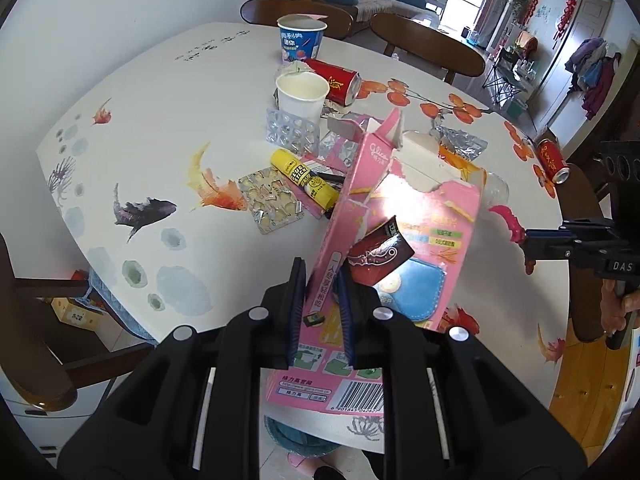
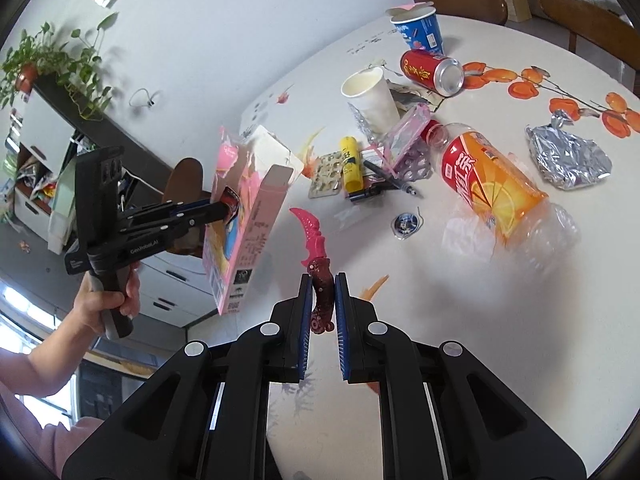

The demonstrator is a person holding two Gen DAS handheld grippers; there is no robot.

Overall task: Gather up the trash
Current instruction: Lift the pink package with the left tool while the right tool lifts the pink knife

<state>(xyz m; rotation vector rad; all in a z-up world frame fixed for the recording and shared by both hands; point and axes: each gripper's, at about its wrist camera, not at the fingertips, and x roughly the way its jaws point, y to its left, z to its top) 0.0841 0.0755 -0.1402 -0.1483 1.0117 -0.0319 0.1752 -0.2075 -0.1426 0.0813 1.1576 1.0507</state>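
My left gripper is shut on a torn pink snack box and holds it open-end up above the table's near edge; a dark red wrapper sticks out of the box. The box also shows in the right wrist view with the left gripper on it. My right gripper is shut on the handle of a pink toy claw knife, just right of the box. In the left wrist view the knife and the right gripper are at the right.
On the fish-print table lie a plastic bottle, foil wrapper, red can, paper cup, blue cup, yellow glue stick, blister packs, a pen. Wooden chairs stand behind.
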